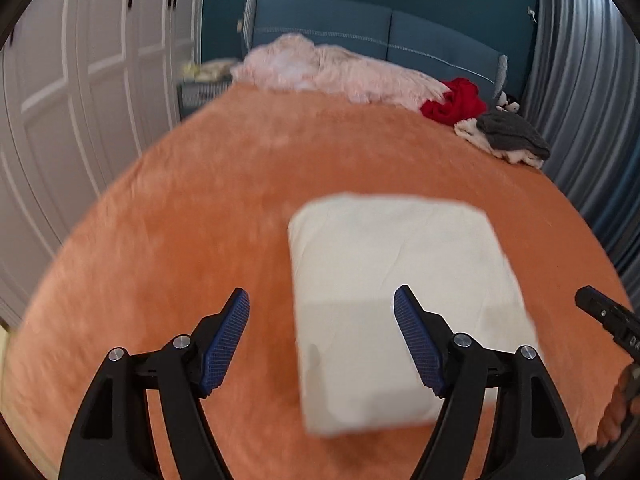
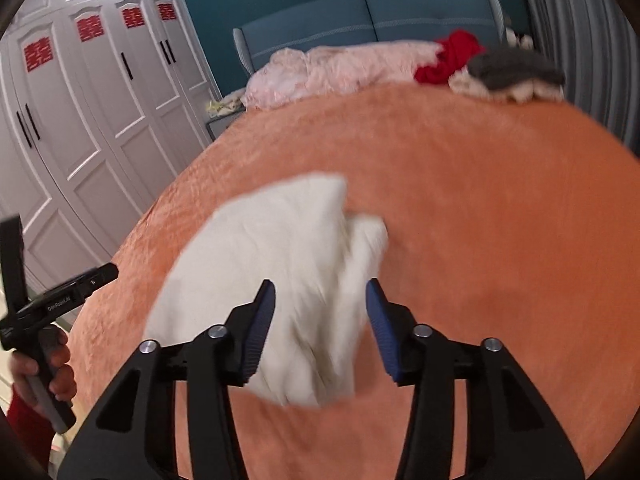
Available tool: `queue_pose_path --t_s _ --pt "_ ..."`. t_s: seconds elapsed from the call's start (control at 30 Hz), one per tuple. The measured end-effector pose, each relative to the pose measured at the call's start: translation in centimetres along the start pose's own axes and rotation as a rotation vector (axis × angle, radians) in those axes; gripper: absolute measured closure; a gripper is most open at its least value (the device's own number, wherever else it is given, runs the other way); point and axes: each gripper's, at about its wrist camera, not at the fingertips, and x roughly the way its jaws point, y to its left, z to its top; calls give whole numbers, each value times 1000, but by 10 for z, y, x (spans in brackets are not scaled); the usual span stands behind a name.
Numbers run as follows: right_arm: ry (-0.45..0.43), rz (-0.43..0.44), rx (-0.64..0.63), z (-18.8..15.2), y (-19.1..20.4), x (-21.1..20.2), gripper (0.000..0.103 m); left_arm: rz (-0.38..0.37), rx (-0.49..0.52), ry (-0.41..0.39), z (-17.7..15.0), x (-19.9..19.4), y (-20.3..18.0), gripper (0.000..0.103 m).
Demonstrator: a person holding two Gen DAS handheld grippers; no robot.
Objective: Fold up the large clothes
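Orange bedspread (image 1: pixel 200 208), blue headboard (image 1: pixel 360 32), white wardrobes (image 2: pixel 80 120) — red paper cut-outs, perhaps (image 2: pixel 38 54), grey curtain (image 1: pixel 580 80)

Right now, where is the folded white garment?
The folded white garment lies on the orange bedspread near the bed's foot, just ahead of both grippers and well short of the pink blanket.

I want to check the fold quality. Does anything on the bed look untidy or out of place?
The white folded garment is not quite neat: in the right wrist view a layer bulges out at its right edge. Loose clothes lie heaped at the far corner of the orange bedspread.
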Motion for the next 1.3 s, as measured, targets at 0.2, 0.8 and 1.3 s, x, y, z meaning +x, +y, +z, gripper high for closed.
queue_pose_path --t_s 0.2,0.8,1.3 --pt "33 -63 -43 41 30 72 59 48 7 22 42 63 -40 30" --pt "134 -90 80 -20 -12 198 47 88 15 80 -10 191 -49 24" --pt "114 -163 38 -19 -3 182 40 129 40 82 -13 183 -53 21"
